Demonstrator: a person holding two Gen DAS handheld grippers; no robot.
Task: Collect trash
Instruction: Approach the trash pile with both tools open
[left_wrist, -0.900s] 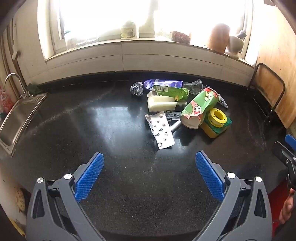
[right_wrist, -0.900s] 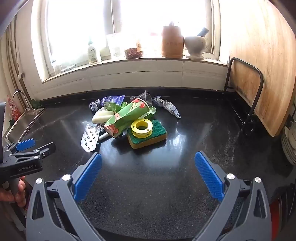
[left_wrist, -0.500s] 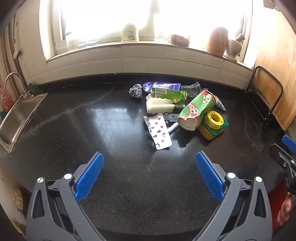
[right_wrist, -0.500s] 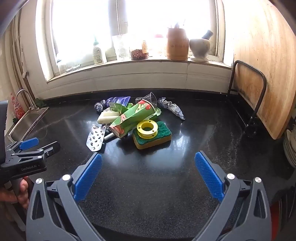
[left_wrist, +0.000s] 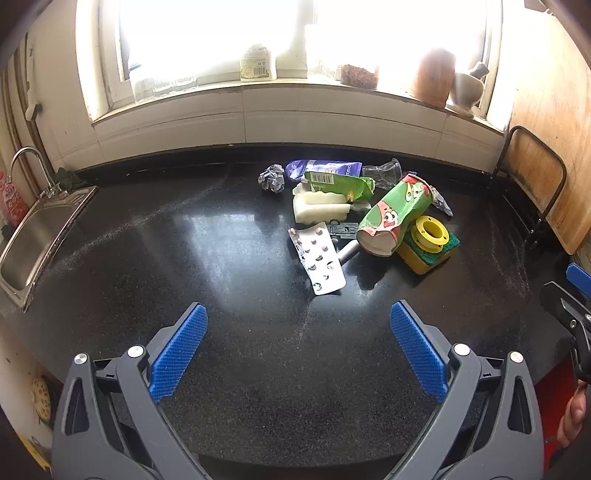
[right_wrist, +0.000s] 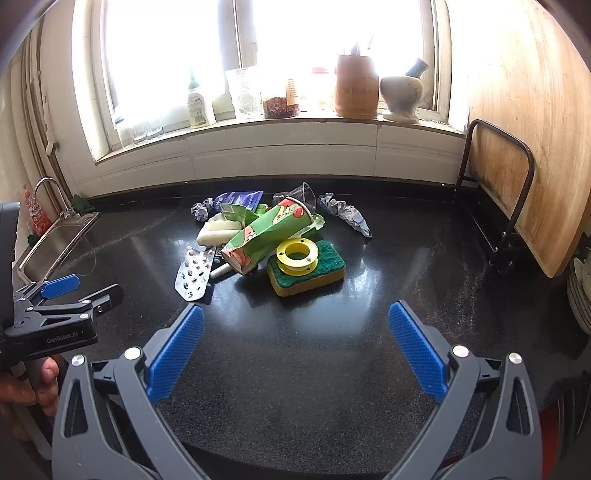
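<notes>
Your left gripper (left_wrist: 298, 341) hangs released above the black speckled stone counter (left_wrist: 184, 258). The heap of mixed wrappers and trash (left_wrist: 351, 210) lies ahead, well apart. Your right gripper (right_wrist: 295, 339) also gapes empty, seemingly ready to reach.

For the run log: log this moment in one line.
left gripper: open, empty | right gripper: open, empty | trash pile: untouched on counter

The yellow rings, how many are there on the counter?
1. The yellow ring lies flat on top of the green sponge, just right of the tipped cartoon carton. Another could be hidden under the trash pile, but none shows.
</notes>
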